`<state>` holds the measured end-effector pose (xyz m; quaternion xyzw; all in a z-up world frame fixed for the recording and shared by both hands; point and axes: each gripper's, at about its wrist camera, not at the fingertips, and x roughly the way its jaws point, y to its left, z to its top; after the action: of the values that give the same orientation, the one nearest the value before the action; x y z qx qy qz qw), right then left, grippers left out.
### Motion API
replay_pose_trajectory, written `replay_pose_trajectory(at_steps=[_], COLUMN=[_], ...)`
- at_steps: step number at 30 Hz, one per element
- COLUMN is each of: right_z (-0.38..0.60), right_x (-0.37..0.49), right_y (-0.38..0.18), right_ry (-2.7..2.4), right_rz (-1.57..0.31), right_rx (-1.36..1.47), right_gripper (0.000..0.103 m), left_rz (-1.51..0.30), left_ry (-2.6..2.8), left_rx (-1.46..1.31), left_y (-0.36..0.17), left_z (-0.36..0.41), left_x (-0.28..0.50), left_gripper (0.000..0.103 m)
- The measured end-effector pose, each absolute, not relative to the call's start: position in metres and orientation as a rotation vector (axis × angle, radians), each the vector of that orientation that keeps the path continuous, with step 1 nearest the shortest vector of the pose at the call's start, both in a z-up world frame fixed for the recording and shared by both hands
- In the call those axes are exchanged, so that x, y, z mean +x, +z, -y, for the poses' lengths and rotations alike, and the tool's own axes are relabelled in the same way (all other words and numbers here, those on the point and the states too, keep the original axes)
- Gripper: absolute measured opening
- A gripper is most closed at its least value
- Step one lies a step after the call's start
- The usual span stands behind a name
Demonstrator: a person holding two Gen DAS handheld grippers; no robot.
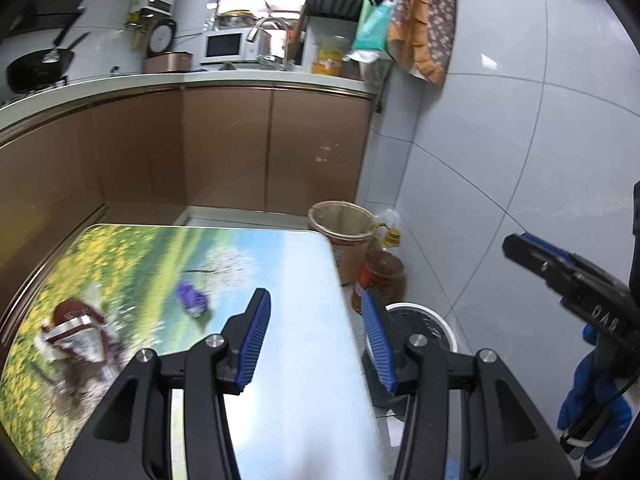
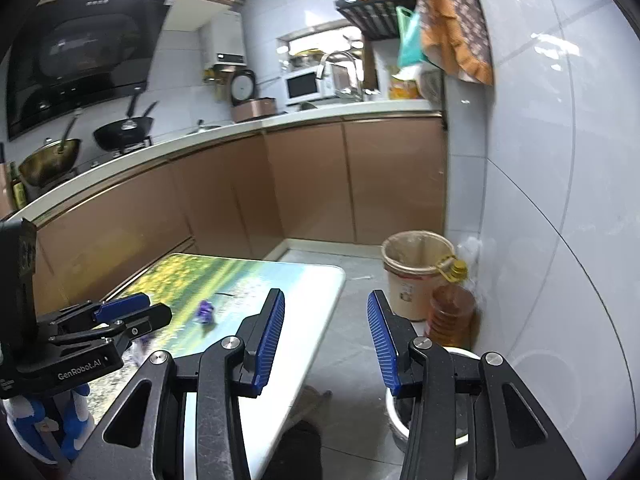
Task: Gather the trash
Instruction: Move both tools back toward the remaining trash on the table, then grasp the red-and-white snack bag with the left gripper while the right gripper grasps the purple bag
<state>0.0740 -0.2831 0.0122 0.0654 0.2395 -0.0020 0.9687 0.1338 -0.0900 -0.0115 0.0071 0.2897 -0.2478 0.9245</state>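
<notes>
**Left wrist view: both hand-held grippers spread and empty over the tabletop**

Left wrist view has the left hand-held gripper (image 1: 316,312) with its blue pads spread apart and nothing between them, hanging over the near edge of the tabletop (image 1: 280,360). A crumpled red-and-silver wrapper (image 1: 78,336) lies on the tabletop at about nine o'clock from the pads, and a small purple wrapper (image 1: 192,298) lies near its middle, at ten o'clock. A tan bucket (image 1: 340,236) stands on the floor past the tabletop's far corner, at twelve o'clock, with an oil bottle (image 1: 382,276) just beside it. A white bin (image 1: 420,328) sits below at three o'clock.

The right hand-held gripper (image 2: 326,336) is also parted and holds nothing, above the floor between tabletop and bin.
</notes>
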Motion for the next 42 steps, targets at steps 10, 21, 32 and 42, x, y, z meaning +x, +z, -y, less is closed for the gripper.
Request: replay_pose_trajectory(at_steps=[10, 21, 32, 42], right_z=[0.236, 0.194, 0.136, 0.092], right_x=[0.08, 0.134, 0.224, 0.306], right_y=[0.017, -0.008, -0.065, -0.131], right_ry=[0.109, 0.222, 0.364, 0.435], right_rz=[-0.492, -0.563, -0.698, -0.831], right_rx=[0.092, 0.068, 0.028, -0.013], right_gripper=[0.043, 0.043, 0.044, 0.045], left_rz=[-0.597, -0.667, -0.763, -0.821], left_ry=[-0.359, -0.144, -0.028, -0.021], left_rx=[-0.053, -0.175, -0.306, -0.347], left_y=[-0.02, -0.054, -0.095, -0.116], left_z=[0.001, -0.094, -0.155, -0.154], left_x=[0.125, 0.149, 0.199, 0.239], left_gripper=[0.045, 0.045, 0.045, 0.045])
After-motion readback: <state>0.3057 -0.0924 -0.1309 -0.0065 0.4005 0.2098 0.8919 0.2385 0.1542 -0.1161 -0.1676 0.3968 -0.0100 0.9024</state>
